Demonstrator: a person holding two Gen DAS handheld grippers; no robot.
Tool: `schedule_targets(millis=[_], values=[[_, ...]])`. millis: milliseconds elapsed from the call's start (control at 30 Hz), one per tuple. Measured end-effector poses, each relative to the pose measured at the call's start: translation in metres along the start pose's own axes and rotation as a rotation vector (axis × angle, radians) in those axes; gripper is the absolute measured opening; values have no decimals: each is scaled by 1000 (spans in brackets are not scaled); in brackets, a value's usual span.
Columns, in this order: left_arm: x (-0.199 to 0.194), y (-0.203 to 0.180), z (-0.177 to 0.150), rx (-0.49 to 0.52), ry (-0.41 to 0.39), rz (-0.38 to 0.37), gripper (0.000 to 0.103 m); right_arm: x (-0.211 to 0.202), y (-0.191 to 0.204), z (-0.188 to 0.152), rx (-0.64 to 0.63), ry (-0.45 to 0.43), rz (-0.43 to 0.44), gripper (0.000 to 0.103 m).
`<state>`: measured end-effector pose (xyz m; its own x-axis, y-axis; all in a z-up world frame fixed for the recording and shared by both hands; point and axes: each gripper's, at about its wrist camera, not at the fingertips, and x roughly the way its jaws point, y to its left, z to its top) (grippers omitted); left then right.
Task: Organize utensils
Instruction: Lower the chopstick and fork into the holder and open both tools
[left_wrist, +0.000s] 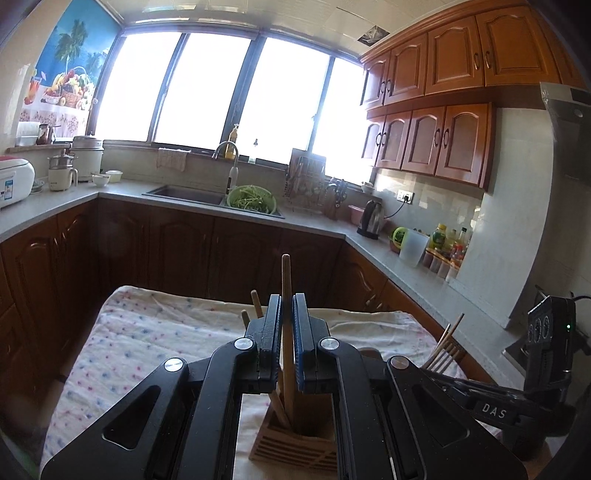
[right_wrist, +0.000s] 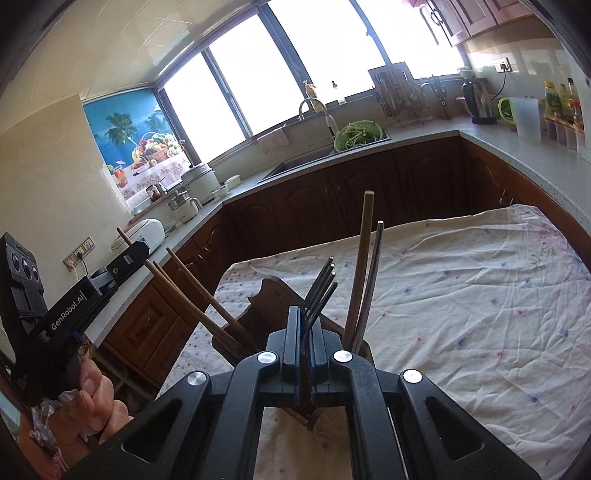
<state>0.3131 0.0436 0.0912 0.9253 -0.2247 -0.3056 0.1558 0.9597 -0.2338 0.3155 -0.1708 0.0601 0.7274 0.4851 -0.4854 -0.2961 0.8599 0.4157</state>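
My left gripper (left_wrist: 286, 300) is shut on a long wooden stick (left_wrist: 286, 273) that stands upright, its lower end down in a slatted wooden utensil holder (left_wrist: 295, 448) on the table. Other wooden handles (left_wrist: 256, 302) lean out of the same holder. In the right wrist view my right gripper (right_wrist: 303, 311) is shut on a dark metal fork (right_wrist: 322, 286), tines pointing up, just above the holder's dark back board (right_wrist: 271, 295). To the right, a wooden stick (right_wrist: 364, 258) and a dark thin one (right_wrist: 375, 273) stand in the holder. The left gripper (right_wrist: 137, 250) appears at the left, held by a hand (right_wrist: 94, 402).
A white cloth with small coloured dots (left_wrist: 147, 332) covers the table. Dark wooden cabinets and a grey counter (left_wrist: 406, 266) wrap around it, with a sink (left_wrist: 184, 194), a green colander (left_wrist: 252, 199), a kettle (left_wrist: 370, 219) and bottles (left_wrist: 448, 243).
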Motion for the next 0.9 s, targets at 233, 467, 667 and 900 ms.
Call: schedule_targets(millis=[233, 467, 667, 900], values=[[9, 6, -21, 0, 63, 4, 6, 16, -5, -15, 11, 61, -16, 3], [9, 6, -18, -3, 87, -2, 6, 13, -7, -16, 17, 65, -28, 5], [9, 5, -17, -5, 104, -5, 11, 11, -7, -14, 22, 64, -33, 8], [-12, -5, -8, 10, 63, -22, 53, -7, -6, -12, 33, 23, -26, 15]])
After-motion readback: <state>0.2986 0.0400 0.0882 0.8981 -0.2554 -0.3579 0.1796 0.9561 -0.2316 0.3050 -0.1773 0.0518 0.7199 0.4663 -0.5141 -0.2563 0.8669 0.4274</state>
